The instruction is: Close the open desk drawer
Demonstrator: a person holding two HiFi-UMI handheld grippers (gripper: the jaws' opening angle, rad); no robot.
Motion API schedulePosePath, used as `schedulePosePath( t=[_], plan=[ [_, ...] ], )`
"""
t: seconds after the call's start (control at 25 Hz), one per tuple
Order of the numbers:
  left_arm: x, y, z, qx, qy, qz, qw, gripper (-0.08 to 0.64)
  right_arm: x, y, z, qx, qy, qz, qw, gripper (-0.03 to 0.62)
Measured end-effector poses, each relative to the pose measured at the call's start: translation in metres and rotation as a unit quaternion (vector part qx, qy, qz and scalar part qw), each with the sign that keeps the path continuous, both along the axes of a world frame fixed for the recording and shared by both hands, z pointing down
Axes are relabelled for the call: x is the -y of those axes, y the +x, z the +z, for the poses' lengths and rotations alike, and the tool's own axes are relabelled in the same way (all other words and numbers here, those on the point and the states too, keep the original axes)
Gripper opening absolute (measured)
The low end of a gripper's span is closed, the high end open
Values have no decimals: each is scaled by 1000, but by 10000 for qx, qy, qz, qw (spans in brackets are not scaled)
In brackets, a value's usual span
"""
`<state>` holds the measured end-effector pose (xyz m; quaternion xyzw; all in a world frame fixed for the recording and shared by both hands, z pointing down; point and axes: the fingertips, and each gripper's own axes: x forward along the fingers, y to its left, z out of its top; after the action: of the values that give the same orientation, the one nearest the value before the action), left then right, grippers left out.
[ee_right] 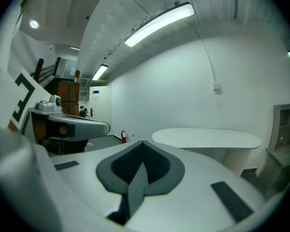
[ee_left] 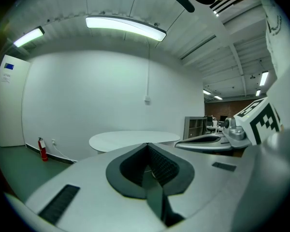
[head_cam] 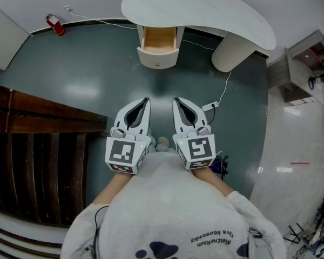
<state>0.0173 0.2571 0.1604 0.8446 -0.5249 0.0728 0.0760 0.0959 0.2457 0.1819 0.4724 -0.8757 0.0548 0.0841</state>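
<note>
Pale wood shows inside the open desk drawer (head_cam: 158, 39). It's pulled out toward you from under the white kidney-shaped desk top (head_cam: 205, 12). Its rounded cream front carries a small knob (head_cam: 157, 64) that faces you. To the drawer's right in the head view, a thick cream cylindrical pedestal (head_cam: 232, 53) holds the top up.

Your left gripper (head_cam: 146, 100) and right gripper (head_cam: 176, 100) sit side by side in front of your chest, near each other but apart. Both point at the drawer, which is well apart from either tip, w/ bare dark teal floor (head_cam: 97, 74) between. Each gripper's own view shows its dark pads pressed together at the tip w/ nothing between them, so both tongs are empty. The square-marker cubes (head_cam: 125, 154) are at the back ends, close to your grey sweatshirt (head_cam: 173, 209).

Other stuff around:
- A red fire extinguisher (head_cam: 55, 24) stands on the floor by the wall, left of the desk.
- A thin white cable (head_cam: 224, 88) runs from beside the pedestal down to a white power strip (head_cam: 210, 106) on the floor, just beside the right gripper.
- A dark brown wooden slatted structure (head_cam: 38, 161) fills the left side; can't tell exactly what it is.
- A grey open shelf unit (head_cam: 308, 63) stands at the right edge.
</note>
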Motion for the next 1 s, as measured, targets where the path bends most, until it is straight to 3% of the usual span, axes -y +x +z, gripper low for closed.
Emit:
schedulePosePath(
  t=[0.44, 1.0],
  plan=[
    [60, -20, 9, -123, -109, 86, 9998, 9, 54, -20, 4, -114, -58, 90, 9999, 16],
    [173, -63, 11, -207, -103, 752, 9969, 9, 160, -59, -2, -263, 1, 773, 9967, 17]
  ],
)
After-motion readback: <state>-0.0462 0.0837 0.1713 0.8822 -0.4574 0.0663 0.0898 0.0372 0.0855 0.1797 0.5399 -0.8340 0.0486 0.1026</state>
